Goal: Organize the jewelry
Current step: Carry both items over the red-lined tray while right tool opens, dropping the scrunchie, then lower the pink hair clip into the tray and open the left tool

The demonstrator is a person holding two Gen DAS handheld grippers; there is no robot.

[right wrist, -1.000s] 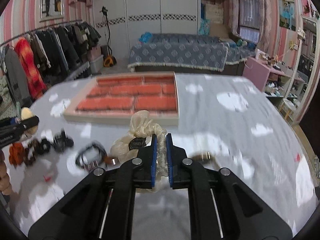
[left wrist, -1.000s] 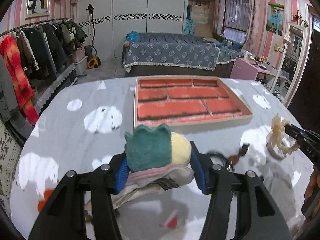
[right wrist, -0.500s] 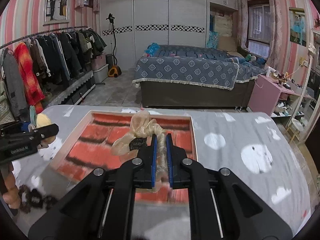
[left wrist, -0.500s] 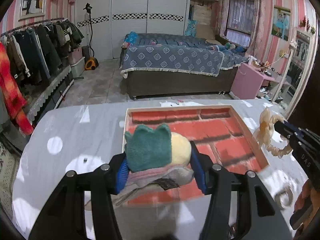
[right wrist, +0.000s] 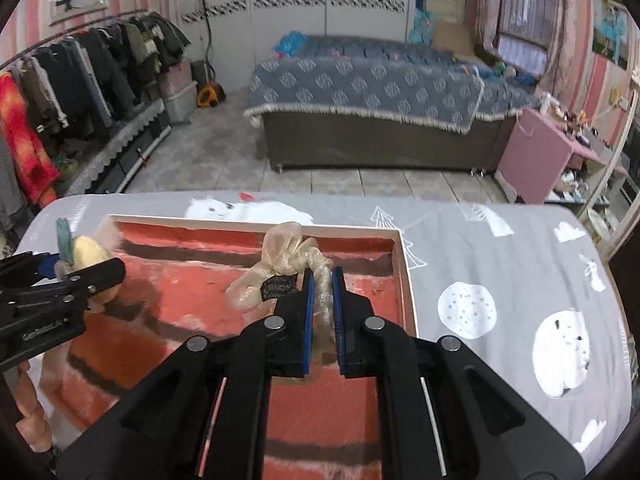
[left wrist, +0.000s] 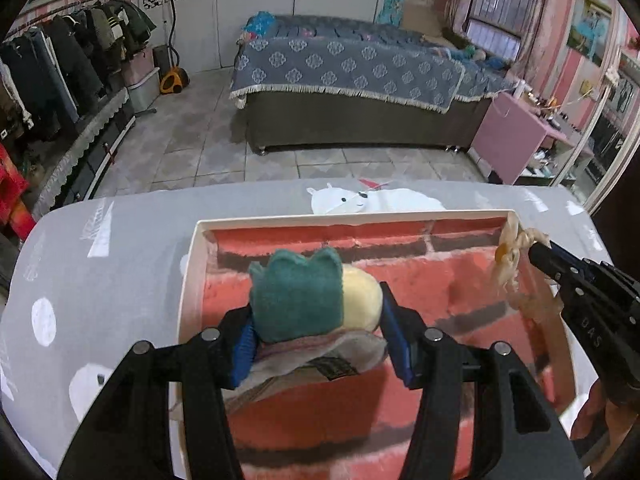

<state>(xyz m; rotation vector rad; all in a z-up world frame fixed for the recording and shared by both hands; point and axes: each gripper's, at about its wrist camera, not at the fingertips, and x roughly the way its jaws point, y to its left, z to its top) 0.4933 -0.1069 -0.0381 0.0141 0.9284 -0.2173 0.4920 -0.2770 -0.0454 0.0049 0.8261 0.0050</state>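
L wrist view: left hand-held gripper [left wrist: 318,334] pinches a green-and-yellow plush hair tie [left wrist: 310,294] w/ pale fabric bunched under it, held above the left part of the tray [left wrist: 188,280], a white-rimmed box w/ red brick-pattern lining on the grey desk [left wrist: 100,264]. R wrist view shows what that view only catches at its edge: right hand-held gripper [right wrist: 320,300], jaws nearly pressed together, pinching a cream sheer scrunchie [right wrist: 288,260] w/ a dark label, over the tray's far right corner. Only the R view gives the desk's right side w/ white animal prints. Tray's near edge is cut off behind the grippers in both views. Label text too small to read. Bed [right wrist: 368,88] and clothes rack [right wrist: 80,68] behind.
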